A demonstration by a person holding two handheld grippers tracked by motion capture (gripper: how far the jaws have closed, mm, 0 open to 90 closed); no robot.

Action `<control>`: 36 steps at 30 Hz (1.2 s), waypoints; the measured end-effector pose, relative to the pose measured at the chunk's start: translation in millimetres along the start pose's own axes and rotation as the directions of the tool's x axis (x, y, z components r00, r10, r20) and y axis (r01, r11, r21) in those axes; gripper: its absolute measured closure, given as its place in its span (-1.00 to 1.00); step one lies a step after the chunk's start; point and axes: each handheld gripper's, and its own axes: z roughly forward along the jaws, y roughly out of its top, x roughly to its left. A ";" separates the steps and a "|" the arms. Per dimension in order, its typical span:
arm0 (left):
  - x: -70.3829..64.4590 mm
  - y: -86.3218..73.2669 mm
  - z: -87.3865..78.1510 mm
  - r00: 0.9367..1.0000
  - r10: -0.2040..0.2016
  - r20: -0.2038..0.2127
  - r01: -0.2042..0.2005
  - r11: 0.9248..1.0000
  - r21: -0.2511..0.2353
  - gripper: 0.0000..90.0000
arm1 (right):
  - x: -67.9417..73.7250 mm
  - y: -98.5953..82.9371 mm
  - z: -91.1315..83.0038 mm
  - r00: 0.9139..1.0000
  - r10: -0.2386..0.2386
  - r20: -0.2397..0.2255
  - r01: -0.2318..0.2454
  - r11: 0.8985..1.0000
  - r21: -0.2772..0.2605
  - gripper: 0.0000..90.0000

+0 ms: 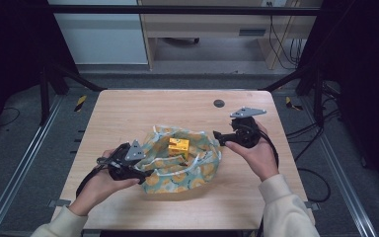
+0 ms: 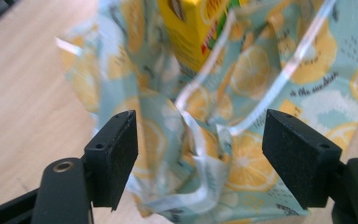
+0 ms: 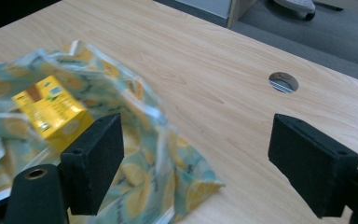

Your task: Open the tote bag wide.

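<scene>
A lemon-print cloth bag (image 1: 192,170) lies slumped in the middle of the wooden table (image 1: 128,113). A yellow carton (image 1: 178,146) sits in its open mouth. My left gripper (image 1: 145,174) is at the bag's left edge. In the left gripper view the left gripper (image 2: 200,158) is open, its jaws on either side of a fold of the bag (image 2: 242,84) and its white handle (image 2: 289,65); the carton (image 2: 191,32) is just beyond. My right gripper (image 1: 218,135) hovers at the bag's right rim. There the right gripper (image 3: 196,158) is open with nothing between its jaws, above the bag (image 3: 144,154), with the carton (image 3: 51,112) to the left.
A round cable hole (image 1: 219,103) is set in the table near the far edge, also the cable hole (image 3: 283,82) in the right gripper view. Bare wood surrounds the bag. Beyond the table are a desk frame (image 1: 202,29) and floor cables (image 1: 286,44).
</scene>
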 end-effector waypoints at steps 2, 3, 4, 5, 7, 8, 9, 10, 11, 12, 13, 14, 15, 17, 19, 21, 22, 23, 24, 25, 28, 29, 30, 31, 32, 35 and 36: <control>5.3 3.8 -1.4 1.000 -0.004 -0.020 0.004 1.000 -0.002 -0.40 | 6.3 -5.4 -6.5 1.000 -0.009 -0.021 0.008 1.000 -0.005 -0.59; 8.4 5.5 -0.8 0.999 -0.007 -0.035 0.008 1.000 0.003 -0.40 | 10.2 -8.3 -9.1 0.999 -0.011 -0.031 0.011 1.000 -0.010 -0.60; 11.4 7.0 0.6 0.999 -0.015 -0.048 0.015 1.000 0.004 -0.40 | 14.3 -11.2 -11.2 0.999 -0.017 -0.040 0.017 1.000 -0.009 -0.60; 14.6 8.4 2.6 0.998 -0.018 -0.058 0.018 1.000 0.005 -0.40 | 18.8 -14.1 -13.5 0.999 -0.020 -0.049 0.020 1.000 -0.010 -0.61; 20.1 11.9 7.5 0.997 -0.026 -0.074 0.027 1.000 0.006 -0.38 | 27.1 -19.5 -16.5 0.997 -0.029 -0.075 0.028 1.000 -0.014 -0.62; 22.4 13.8 10.6 0.996 -0.022 -0.082 0.023 1.000 0.010 -0.38 | 31.2 -22.1 -17.7 0.996 -0.031 -0.083 0.031 0.999 -0.011 -0.63; 24.4 15.9 14.2 0.996 -0.018 -0.087 0.019 1.000 0.018 -0.36 | 35.3 -24.6 -18.6 0.995 -0.037 -0.090 0.035 0.999 -0.016 -0.63; 25.8 18.0 17.8 0.995 -0.016 -0.095 0.019 1.000 0.025 -0.36 | 39.0 -27.5 -18.8 0.994 -0.043 -0.102 0.041 0.999 -0.018 -0.64; 27.2 19.7 21.7 0.995 -0.012 -0.099 0.014 1.000 0.021 -0.36 | 42.6 -30.4 -18.4 0.993 -0.046 -0.108 0.045 0.999 -0.011 -0.64; 28.6 21.6 25.2 0.995 -0.010 -0.102 0.012 1.000 0.024 -0.35 | 46.1 -33.7 -17.4 0.992 -0.049 -0.113 0.049 0.999 -0.007 -0.65; 30.0 23.3 28.4 0.995 -0.014 -0.102 0.017 1.000 0.027 -0.35 | 49.1 -37.2 -15.8 0.991 -0.056 -0.122 0.056 0.998 0.000 -0.66; 31.4 24.6 31.8 0.994 -0.020 -0.104 0.023 0.999 0.026 -0.34 | 52.2 -40.6 -13.8 0.990 -0.056 -0.127 0.058 0.998 0.012 -0.66; 33.0 25.7 34.8 0.995 -0.022 -0.101 0.025 0.999 0.028 -0.34 | 54.9 -44.2 -11.6 0.990 -0.057 -0.132 0.061 0.998 0.021 -0.66; 35.5 26.9 41.8 0.994 -0.035 -0.104 0.038 0.999 0.027 -0.31 | 58.6 -50.8 -6.1 0.988 -0.069 -0.139 0.075 0.996 0.042 -0.66; 37.9 27.4 47.8 0.994 -0.032 -0.105 0.036 0.999 0.041 -0.24 | 60.1 -56.1 -1.2 0.987 -0.071 -0.141 0.080 0.995 0.056 -0.51; 40.8 27.1 54.2 0.994 -0.024 -0.103 0.030 0.997 0.066 -0.09 | 60.1 -59.8 2.3 0.988 -0.079 -0.134 0.089 0.994 0.066 -0.29; 42.1 26.9 56.6 0.994 -0.018 -0.105 0.026 0.997 0.078 0.05 | 60.0 -61.4 3.6 0.988 -0.084 -0.133 0.094 0.993 0.076 -0.05; 43.3 26.8 58.2 0.994 -0.016 -0.109 0.025 0.997 0.078 0.23 | 59.9 -62.8 5.0 0.986 -0.095 -0.141 0.106 0.991 0.076 0.11; 44.2 27.0 58.9 0.994 -0.018 -0.110 0.026 0.997 0.075 0.37 | 60.3 -63.9 6.2 0.984 -0.101 -0.146 0.114 0.990 0.083 0.28; 44.9 27.3 58.6 0.994 -0.020 -0.112 0.027 0.997 0.067 0.50 | 60.4 -64.6 6.6 0.982 -0.110 -0.151 0.124 0.988 0.089 0.48; 47.8 28.0 53.6 0.990 -0.025 -0.138 0.031 0.999 0.043 0.80 | 57.9 -63.9 2.8 0.980 -0.119 -0.161 0.132 0.988 0.079 0.77; 49.4 27.4 52.5 0.989 -0.032 -0.142 0.037 0.999 0.034 0.85 | 56.5 -63.8 0.9 0.979 -0.121 -0.163 0.134 0.988 0.071 0.83; 51.3 26.2 51.9 0.989 -0.044 -0.145 0.048 0.998 0.026 0.87 | 54.9 -64.2 -1.4 0.978 -0.128 -0.164 0.142 0.987 0.072 0.87; 53.1 24.6 51.7 0.988 -0.054 -0.145 0.058 0.998 0.025 0.89 | 53.3 -65.5 -3.2 0.979 -0.127 -0.161 0.140 0.987 0.074 0.89; 54.5 22.4 53.0 0.988 -0.062 -0.140 0.066 0.998 0.025 0.91 | 51.0 -67.7 -4.4 0.978 -0.127 -0.164 0.140 0.987 0.075 0.91; 56.1 15.3 59.6 0.988 -0.075 -0.138 0.080 0.996 0.035 0.93 | 44.1 -78.7 -6.5 0.980 -0.110 -0.166 0.126 0.988 0.088 0.95; 56.4 12.9 62.6 0.988 -0.077 -0.134 0.084 0.996 0.041 0.93 | 41.6 -83.4 -6.0 0.980 -0.102 -0.168 0.119 0.989 0.093 0.96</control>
